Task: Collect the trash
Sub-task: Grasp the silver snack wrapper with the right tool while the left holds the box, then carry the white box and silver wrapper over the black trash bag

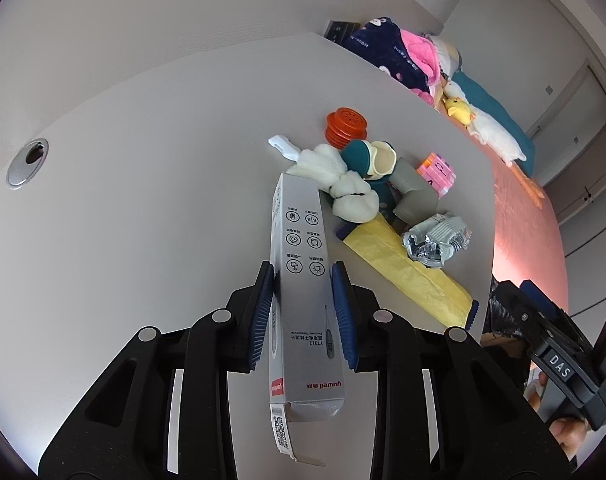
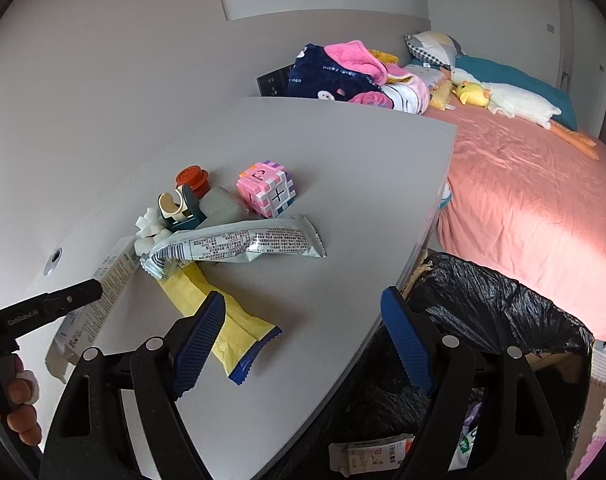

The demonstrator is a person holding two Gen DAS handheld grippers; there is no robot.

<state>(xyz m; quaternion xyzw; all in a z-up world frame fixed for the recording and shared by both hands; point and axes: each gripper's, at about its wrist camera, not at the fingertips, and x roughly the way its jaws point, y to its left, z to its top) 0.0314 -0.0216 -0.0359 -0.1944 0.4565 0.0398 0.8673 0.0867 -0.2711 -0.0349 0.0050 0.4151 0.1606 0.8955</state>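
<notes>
My left gripper (image 1: pixel 303 296) is shut on a long grey thermometer box (image 1: pixel 303 280), held above the white table (image 1: pixel 143 208); the box also shows at the left of the right wrist view (image 2: pixel 111 284). My right gripper (image 2: pixel 303 332) is open and empty over the table's near edge. On the table lie a yellow wrapper (image 2: pixel 223 316), a silver snack wrapper (image 2: pixel 239 244) and white crumpled tissue (image 1: pixel 343 184). A bin with a black bag (image 2: pixel 483 320) stands beside the table, below right, with trash inside.
An orange lid stack (image 2: pixel 191 178), a teal-and-cream tape holder (image 2: pixel 179 208), a grey object (image 2: pixel 223 204) and a pink puzzle cube (image 2: pixel 267 190) sit on the table. A pink bed (image 2: pixel 523 200) with plush toys and clothes lies beyond. A cable hole (image 1: pixel 27 160) is at the table's left.
</notes>
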